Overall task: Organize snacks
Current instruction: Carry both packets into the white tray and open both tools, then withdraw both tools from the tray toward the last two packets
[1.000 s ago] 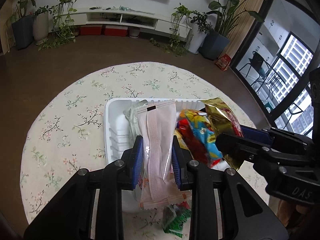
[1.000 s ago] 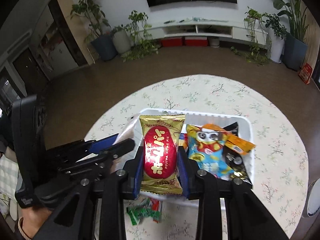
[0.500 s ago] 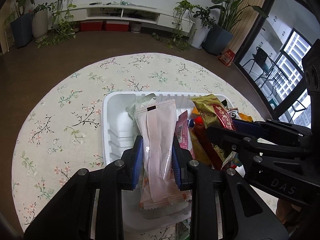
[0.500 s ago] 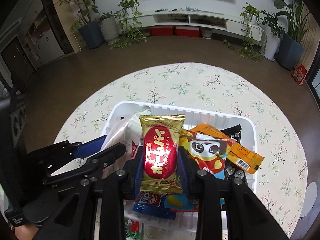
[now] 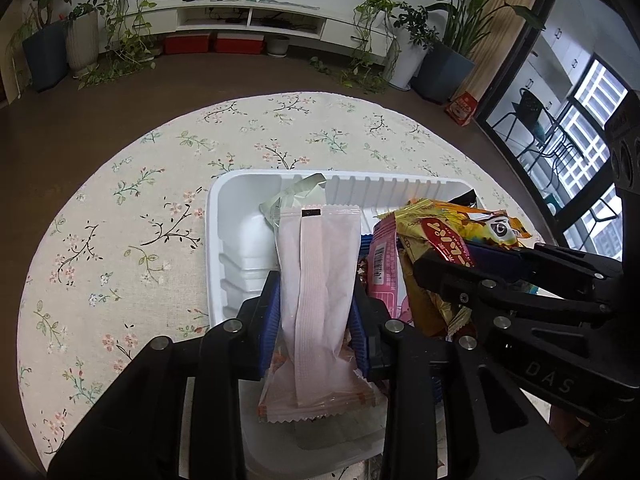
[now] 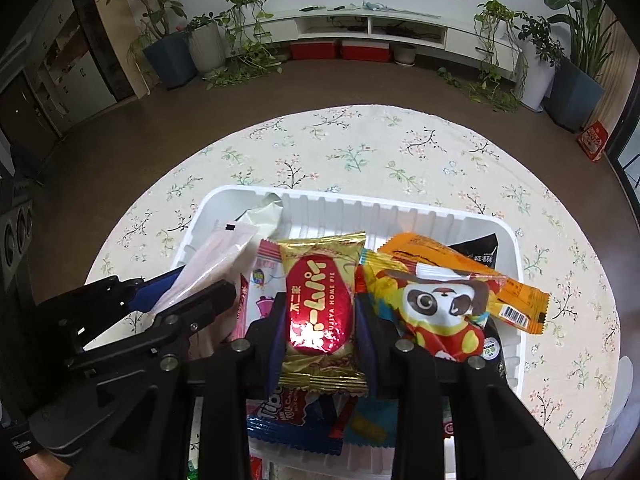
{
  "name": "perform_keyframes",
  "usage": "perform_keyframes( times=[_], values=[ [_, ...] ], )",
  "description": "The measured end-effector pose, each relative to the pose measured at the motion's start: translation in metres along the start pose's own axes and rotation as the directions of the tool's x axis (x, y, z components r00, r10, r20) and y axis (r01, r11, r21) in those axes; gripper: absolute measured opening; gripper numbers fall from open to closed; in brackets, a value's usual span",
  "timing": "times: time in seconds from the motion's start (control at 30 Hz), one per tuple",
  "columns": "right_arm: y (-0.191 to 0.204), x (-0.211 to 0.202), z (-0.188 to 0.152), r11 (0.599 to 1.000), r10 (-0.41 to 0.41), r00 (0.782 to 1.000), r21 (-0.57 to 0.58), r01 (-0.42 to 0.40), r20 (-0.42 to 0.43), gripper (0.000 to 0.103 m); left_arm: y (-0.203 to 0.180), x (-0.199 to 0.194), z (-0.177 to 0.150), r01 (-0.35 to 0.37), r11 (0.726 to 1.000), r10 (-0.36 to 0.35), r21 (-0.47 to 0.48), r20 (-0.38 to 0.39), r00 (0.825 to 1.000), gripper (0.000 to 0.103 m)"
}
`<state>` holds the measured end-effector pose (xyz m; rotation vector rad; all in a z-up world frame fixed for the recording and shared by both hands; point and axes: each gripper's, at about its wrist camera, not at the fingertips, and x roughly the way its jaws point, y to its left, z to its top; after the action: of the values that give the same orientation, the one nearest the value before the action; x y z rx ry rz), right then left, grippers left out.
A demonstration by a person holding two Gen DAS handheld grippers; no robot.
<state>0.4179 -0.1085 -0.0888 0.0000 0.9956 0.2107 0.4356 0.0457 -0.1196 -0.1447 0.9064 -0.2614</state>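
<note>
A white tray (image 5: 240, 240) on the round table holds several snack packets. My left gripper (image 5: 316, 292) is low over the tray's left half. A pale pink packet (image 5: 316, 264) stands between its blue pads, which still touch the packet's sides as the jaws are opening. My right gripper (image 6: 320, 320) is shut on a gold and red pie packet (image 6: 320, 304), just above the pile in the tray's (image 6: 360, 212) middle. The left gripper (image 6: 188, 292) shows at the left of the right wrist view. The right gripper (image 5: 440, 260) reaches in from the right of the left wrist view.
A panda packet (image 6: 436, 304), an orange packet (image 6: 460, 264), a black packet (image 6: 480, 252) and a blue packet (image 6: 292, 416) crowd the tray's right and front. A pale green wrapper (image 5: 296, 192) lies at its far left. The floral tablecloth (image 5: 120, 220) surrounds the tray.
Both grippers have come down and forward over the tray with their packets. The left pads now stand slightly wider around the pink packet.
</note>
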Motion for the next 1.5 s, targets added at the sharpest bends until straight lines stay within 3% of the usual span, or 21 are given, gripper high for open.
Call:
perform_keyframes(
  times=[0.03, 0.1, 0.37, 0.43, 0.57, 0.73, 0.93, 1.07, 1.27, 1.33, 1.4, 1.43, 1.5],
  values=[
    [-0.001, 0.0, 0.0, 1.0, 0.0, 1.0, 0.003, 0.0, 0.0, 0.035, 0.001, 0.001, 0.0, -0.001, 1.0, 0.001, 0.0, -0.003, 1.0, 0.04],
    [-0.003, -0.001, -0.001, 1.0, -0.003, 1.0, 0.011, 0.003, 0.003, 0.035, 0.003, 0.003, -0.001, -0.008, 1.0, 0.008, -0.008, -0.004, 1.0, 0.045],
    [-0.005, -0.014, 0.001, 0.999, -0.003, 1.0, 0.032, 0.002, 0.029, 0.042, 0.006, -0.012, -0.003, 0.0, 1.0, 0.001, -0.027, 0.03, 1.0, 0.051],
    [-0.007, -0.019, 0.001, 0.999, 0.003, 0.999, 0.045, -0.004, 0.038, 0.044, 0.004, -0.02, -0.006, 0.002, 1.0, -0.001, -0.031, 0.041, 0.999, 0.057],
    [-0.014, -0.034, -0.002, 0.996, 0.021, 0.997, 0.08, -0.027, 0.073, 0.061, 0.004, -0.03, -0.01, 0.01, 0.999, -0.008, -0.035, 0.068, 0.998, 0.071],
    [-0.016, -0.06, -0.009, 0.995, 0.056, 0.99, 0.076, -0.066, 0.129, 0.071, -0.002, -0.05, -0.02, 0.028, 0.999, -0.023, -0.038, 0.106, 0.994, 0.085],
    [-0.016, -0.093, -0.024, 0.992, 0.101, 0.971, 0.056, -0.116, 0.216, 0.083, -0.016, -0.07, -0.027, 0.058, 0.998, -0.056, -0.004, 0.141, 0.988, 0.099],
    [-0.02, -0.114, -0.04, 0.989, 0.126, 0.96, 0.041, -0.141, 0.25, 0.084, -0.021, -0.083, -0.033, 0.056, 0.998, -0.058, 0.015, 0.164, 0.985, 0.099],
    [-0.036, -0.156, -0.098, 0.98, 0.193, 0.927, -0.014, -0.199, 0.322, 0.094, -0.032, -0.126, -0.072, 0.029, 0.996, -0.049, 0.089, 0.229, 0.972, 0.102],
    [-0.041, -0.165, -0.122, 0.975, 0.215, 0.922, -0.02, -0.22, 0.323, 0.094, -0.043, -0.13, -0.094, -0.012, 0.985, -0.023, 0.173, 0.196, 0.98, 0.102],
    [-0.044, -0.171, -0.148, 0.966, 0.254, 0.919, -0.026, -0.258, 0.302, 0.094, -0.054, -0.119, -0.116, 0.024, 0.963, -0.039, 0.267, 0.05, 0.998, 0.102],
    [-0.046, -0.172, -0.162, 0.961, 0.269, 0.919, -0.023, -0.275, 0.289, 0.094, -0.058, -0.116, -0.124, 0.038, 0.952, -0.047, 0.303, 0.021, 0.999, 0.102],
    [-0.046, -0.173, -0.188, 0.959, 0.272, 0.922, -0.003, -0.283, 0.275, 0.094, -0.069, -0.108, -0.141, 0.004, 0.92, 0.004, 0.392, -0.019, 1.0, 0.102]
  ],
)
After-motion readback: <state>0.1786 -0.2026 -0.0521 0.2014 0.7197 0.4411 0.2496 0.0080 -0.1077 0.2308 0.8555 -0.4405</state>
